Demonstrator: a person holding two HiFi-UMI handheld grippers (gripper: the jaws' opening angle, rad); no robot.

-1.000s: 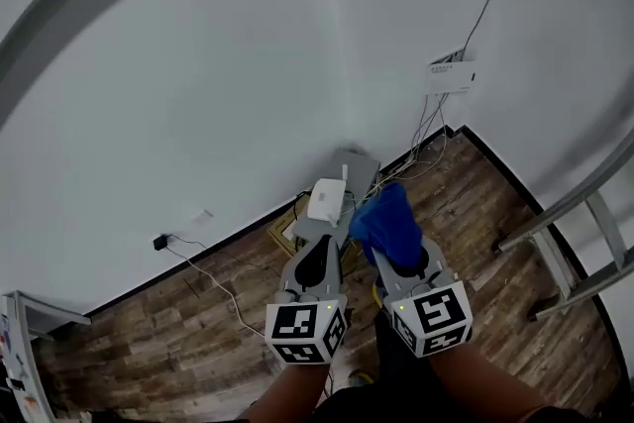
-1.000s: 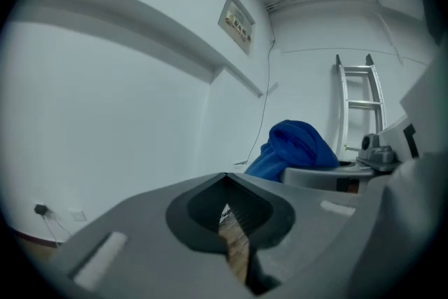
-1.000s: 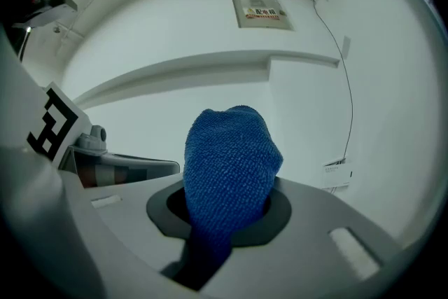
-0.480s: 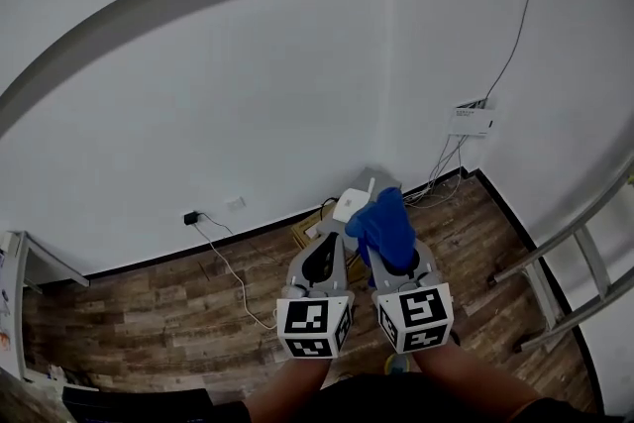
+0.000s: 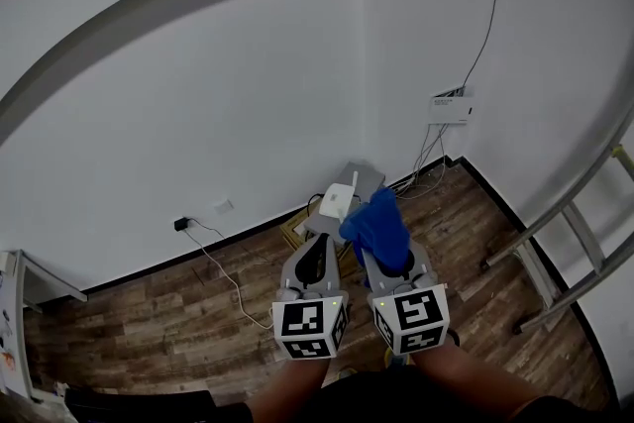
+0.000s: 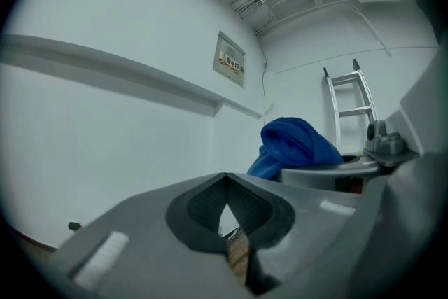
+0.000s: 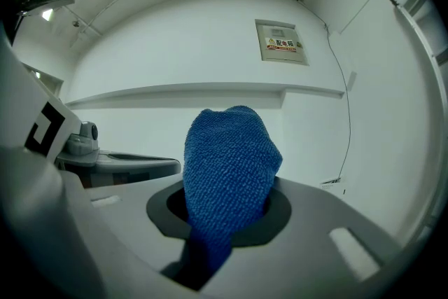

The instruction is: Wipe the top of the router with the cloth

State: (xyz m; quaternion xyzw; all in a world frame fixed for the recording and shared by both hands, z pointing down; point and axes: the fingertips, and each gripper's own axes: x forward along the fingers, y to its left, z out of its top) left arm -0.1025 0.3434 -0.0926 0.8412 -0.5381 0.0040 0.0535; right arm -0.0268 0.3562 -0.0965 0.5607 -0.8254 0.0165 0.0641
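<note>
Head view: router (image 5: pixel 340 201) sits mid-frame on a grey box (image 5: pixel 365 177) at the wall corner. Cloth (image 5: pixel 379 228) is just right of it in the frame, and we see no wiping contact yet. Right gripper (image 5: pixel 384 258) is clamped on the cloth, wad sticking out front, which we judge is the wiping face. Left gripper (image 5: pixel 315 258) is closed on nothing, probably kept free to steady the router.

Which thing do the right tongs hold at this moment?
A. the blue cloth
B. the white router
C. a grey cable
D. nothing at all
A: in the right gripper view the blue cloth is pinched between the jaws of the right tongs and stands up out of them.
</note>
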